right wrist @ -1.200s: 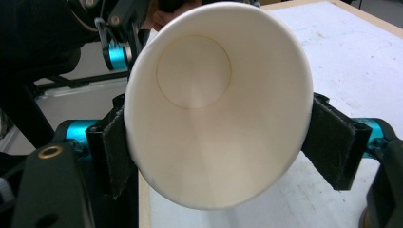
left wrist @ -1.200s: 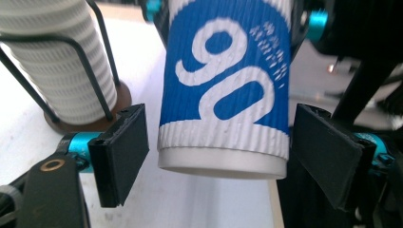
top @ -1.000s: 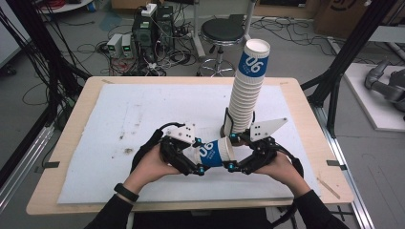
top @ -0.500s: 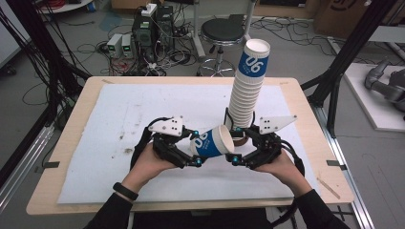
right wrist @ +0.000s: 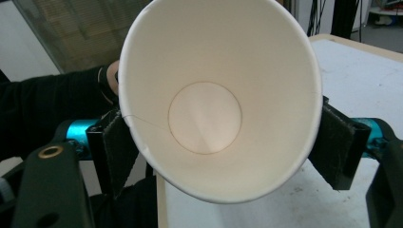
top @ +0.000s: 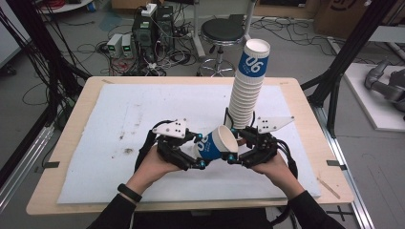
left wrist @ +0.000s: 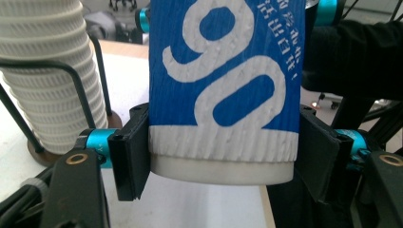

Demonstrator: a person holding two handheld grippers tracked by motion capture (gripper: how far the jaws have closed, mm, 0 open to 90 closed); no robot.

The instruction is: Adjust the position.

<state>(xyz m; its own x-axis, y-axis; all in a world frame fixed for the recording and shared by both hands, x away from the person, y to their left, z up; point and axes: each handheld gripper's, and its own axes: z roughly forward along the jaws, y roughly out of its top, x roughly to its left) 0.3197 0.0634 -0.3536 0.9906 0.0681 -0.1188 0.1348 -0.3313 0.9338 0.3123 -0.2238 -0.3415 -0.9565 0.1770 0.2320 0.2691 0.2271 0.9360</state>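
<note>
Low centre of the high view: both hands meet over the white mat (top: pixel 119 143), a single blue paper cup (top: pixel 215 145) lying on its side between them, off the table, mouth turned toward the right hand. Left gripper (top: pixel 193 152) pinches the cup near its base; in the left gripper view both black pads sit flat on the ribbed band above the bottom rim of the cup (left wrist: pixel 223 95), wall not crushed. Right gripper (top: pixel 235 151) straddles the rim end; its jaws have just been closing, the cup's mouth (right wrist: pixel 218 99) between them, pads at or very near the rim on either side, firm contact not clear. Likely step: hand-over left to right, or a re-grip before the cup goes onto the stack. To do it well: the right should close only until the rim starts to ovalise, since thin paper buckles easily; the left should let go only after the right is seated, opening straight and not dragging. Further back, upper right of centre, the tall cup stack (top: pixel 248 90) leans slightly in its wire holder (top: pixel 228 117); the held cup sits just beside its foot, so any swing should stay clear of it.
</note>
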